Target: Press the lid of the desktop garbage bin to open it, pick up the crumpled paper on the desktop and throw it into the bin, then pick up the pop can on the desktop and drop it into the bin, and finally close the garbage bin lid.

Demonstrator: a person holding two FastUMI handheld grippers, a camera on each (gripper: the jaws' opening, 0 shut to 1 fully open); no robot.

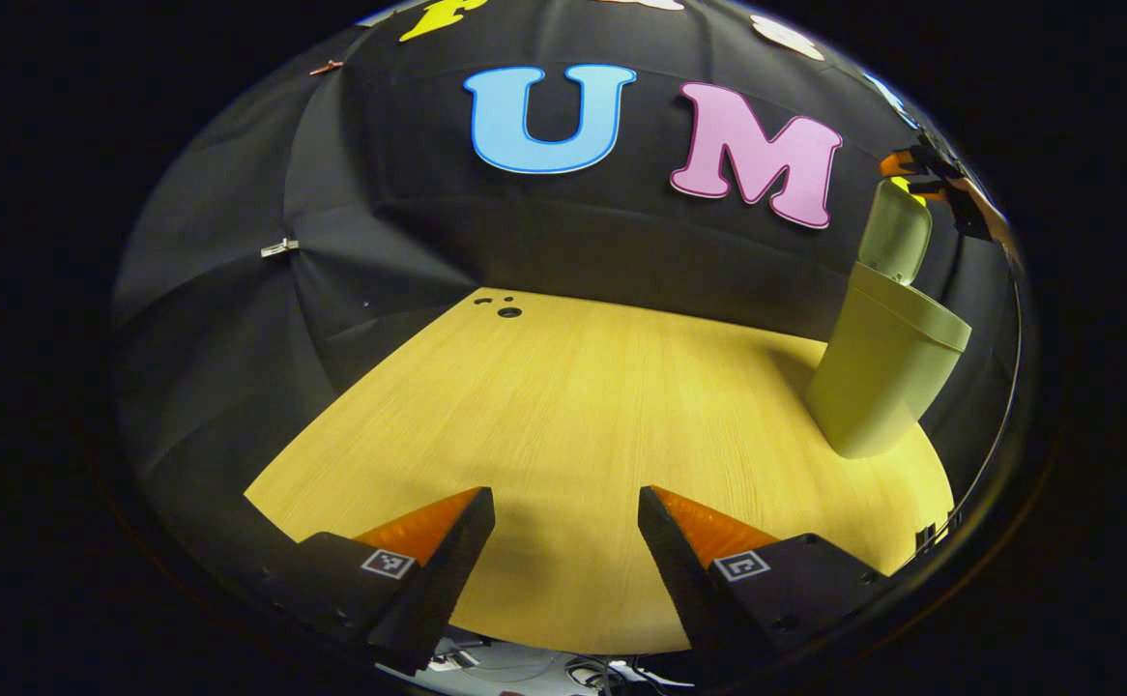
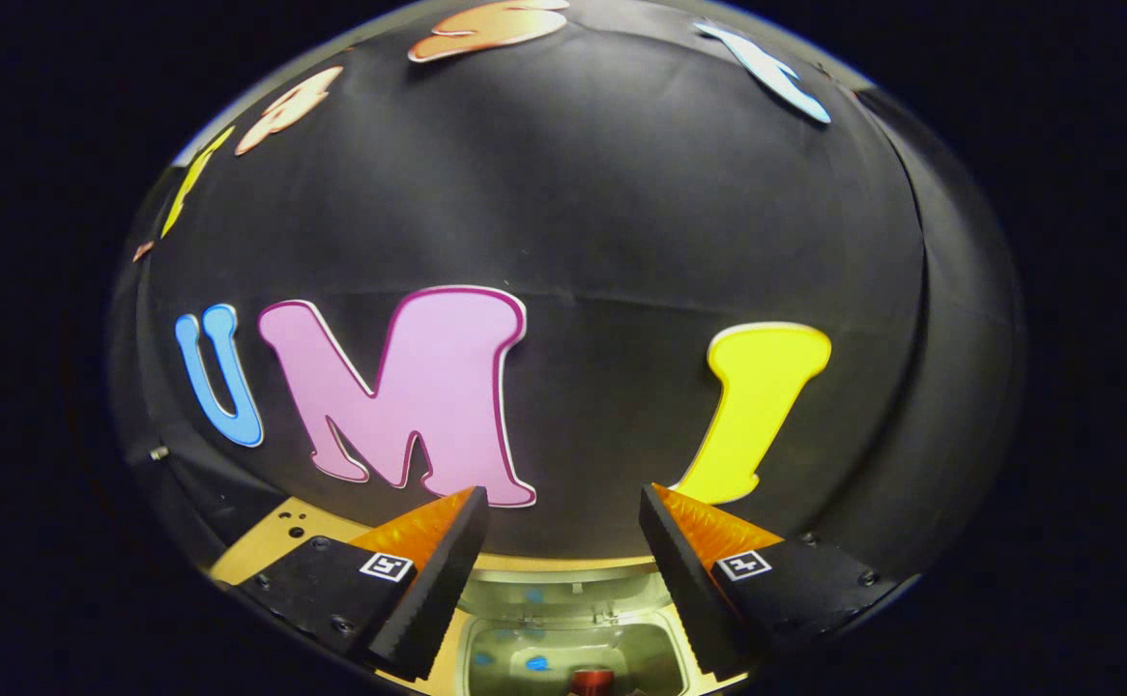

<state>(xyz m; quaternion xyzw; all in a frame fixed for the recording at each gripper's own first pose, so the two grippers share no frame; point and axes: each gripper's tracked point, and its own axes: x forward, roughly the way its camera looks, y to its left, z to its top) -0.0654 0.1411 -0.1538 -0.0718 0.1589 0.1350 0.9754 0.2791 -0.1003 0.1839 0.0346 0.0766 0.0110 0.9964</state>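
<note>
hovering right tongs [image 2: 563, 527] above open bin [image 2: 563, 648], lid [image 1: 894, 232] up

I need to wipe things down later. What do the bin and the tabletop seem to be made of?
The bin looks like moulded plastic, pale green, smooth and matte with soft edges. The tabletop looks like wood or wood-look laminate: light, straight grain lines, low sheen.

No readable txt for me here, excl. the booth wall. Only small square coded marker tags [image 1: 388, 564] on the fingers [image 1: 438, 561] of both grippers, patterns not legible as chars. Bin [image 1: 887, 377] carries no label I can make out.
</note>
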